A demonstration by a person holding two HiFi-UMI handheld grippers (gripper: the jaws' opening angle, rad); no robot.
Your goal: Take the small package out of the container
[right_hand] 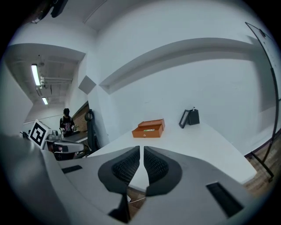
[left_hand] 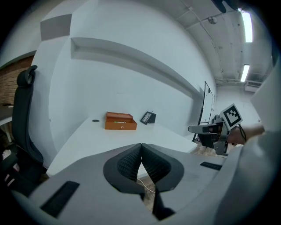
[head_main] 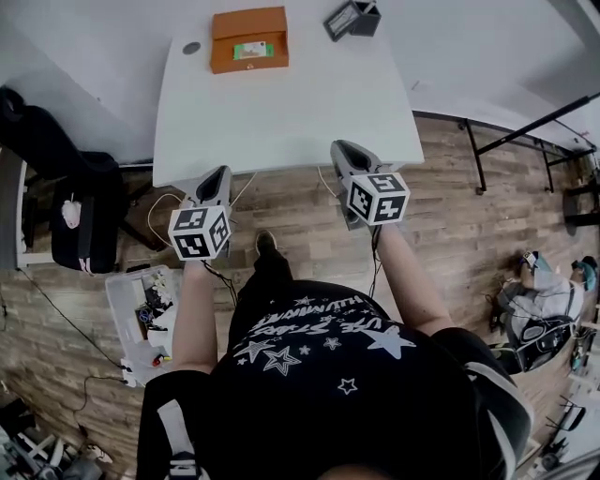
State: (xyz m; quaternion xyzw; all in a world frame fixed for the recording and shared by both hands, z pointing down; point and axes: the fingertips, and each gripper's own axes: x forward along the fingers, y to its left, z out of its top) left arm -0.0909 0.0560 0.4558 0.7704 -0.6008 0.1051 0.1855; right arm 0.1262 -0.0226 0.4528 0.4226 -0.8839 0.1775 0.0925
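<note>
Both the left gripper (left_hand: 141, 146) and right gripper (right_hand: 142, 149) are closed and empty. Only the right gripper view shows a faraway person (right_hand: 66, 119).

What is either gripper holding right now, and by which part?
Nothing. The left gripper and right gripper are both empty, jaws together, short of the table; the orange container sits untouched.

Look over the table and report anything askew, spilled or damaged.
Nothing looks spilled or damaged. The orange box lies open near the far edge of the white table, with the green package inside. Only the black holder at the far right corner sits turned at an angle to the table's edges.
</note>
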